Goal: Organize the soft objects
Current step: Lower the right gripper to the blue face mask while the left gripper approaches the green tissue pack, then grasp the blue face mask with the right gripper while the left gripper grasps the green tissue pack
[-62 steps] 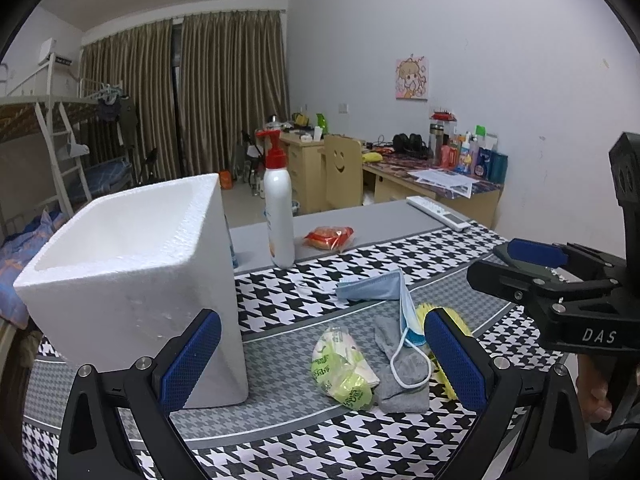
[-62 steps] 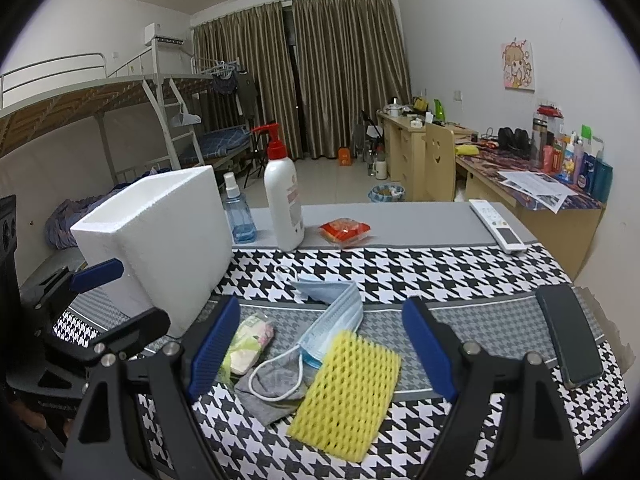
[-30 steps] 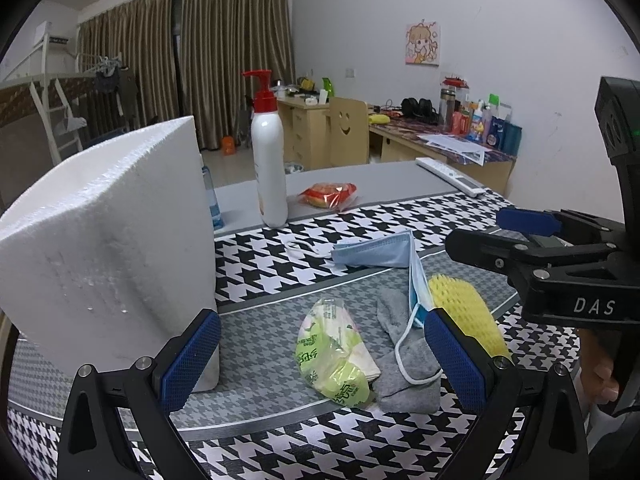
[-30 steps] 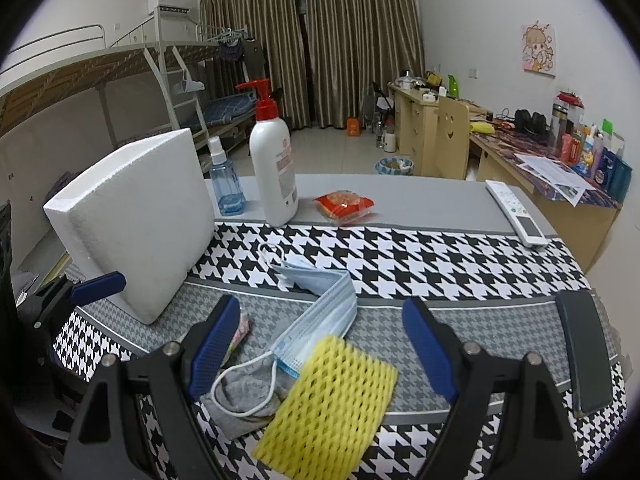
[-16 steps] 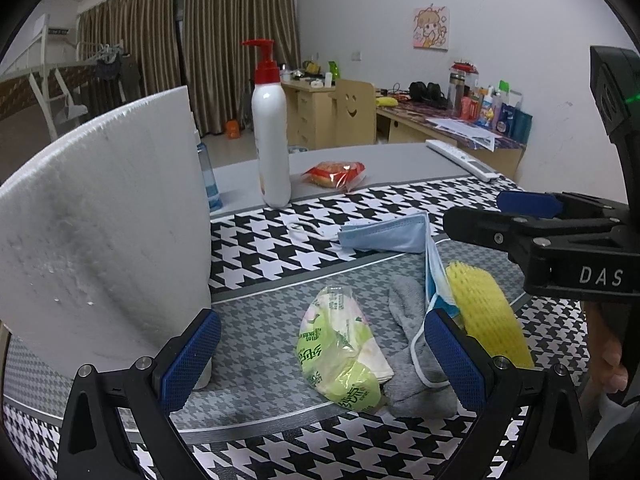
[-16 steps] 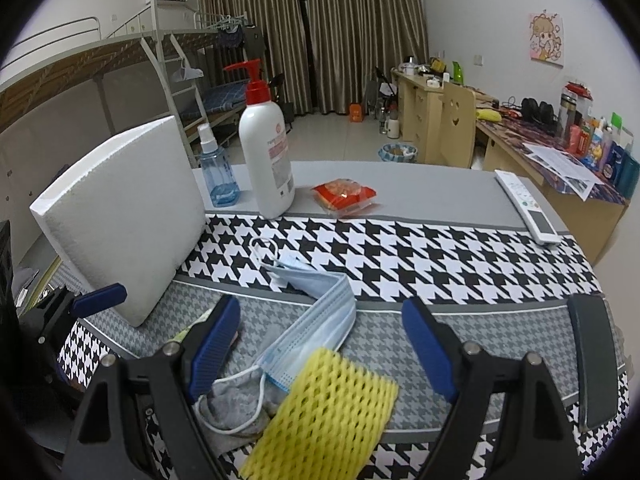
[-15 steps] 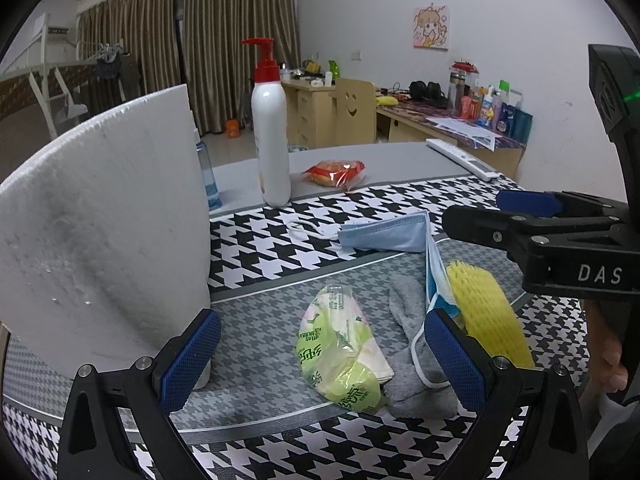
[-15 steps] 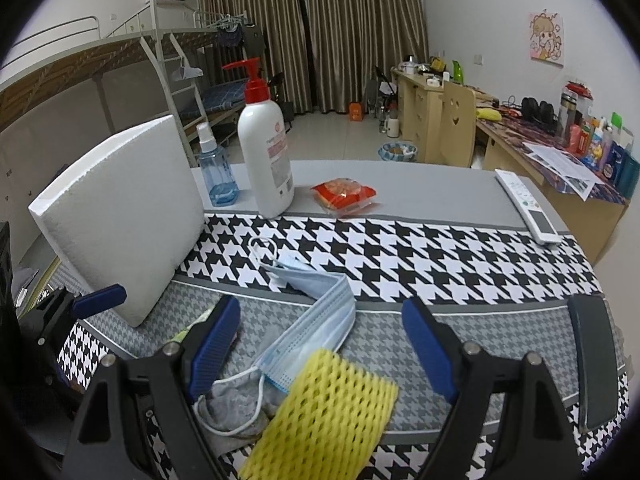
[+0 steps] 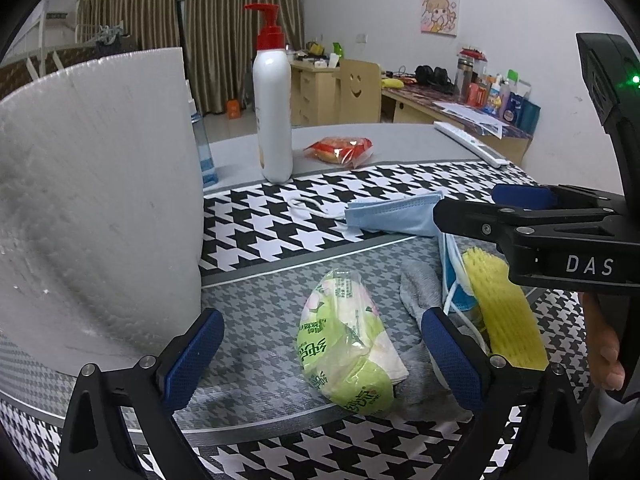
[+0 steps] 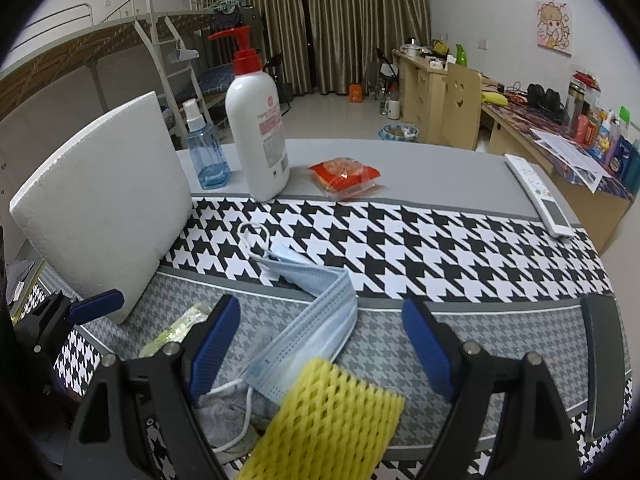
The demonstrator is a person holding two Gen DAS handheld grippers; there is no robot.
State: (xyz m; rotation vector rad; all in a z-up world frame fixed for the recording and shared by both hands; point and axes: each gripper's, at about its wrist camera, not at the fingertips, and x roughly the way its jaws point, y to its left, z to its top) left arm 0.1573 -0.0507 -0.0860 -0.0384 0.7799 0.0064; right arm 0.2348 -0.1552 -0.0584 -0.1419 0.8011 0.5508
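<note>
Lowered nearer the cloth since earlier, left gripper [image 9: 322,354] is spread wide around the green tissue pack [image 9: 346,344], right gripper [image 10: 318,346] likewise spread over blue mask [image 10: 316,322] and yellow foam net [image 10: 324,424], foam box [image 10: 104,204] far left.

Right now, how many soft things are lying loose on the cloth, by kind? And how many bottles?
Face mask: 1
Yellow foam net: 1
Grey sock: 1
Green tissue pack: 1
Bottles: 2 (white pump bottle, blue spray bottle)
Total: 4 soft things, 6 with bottles.
</note>
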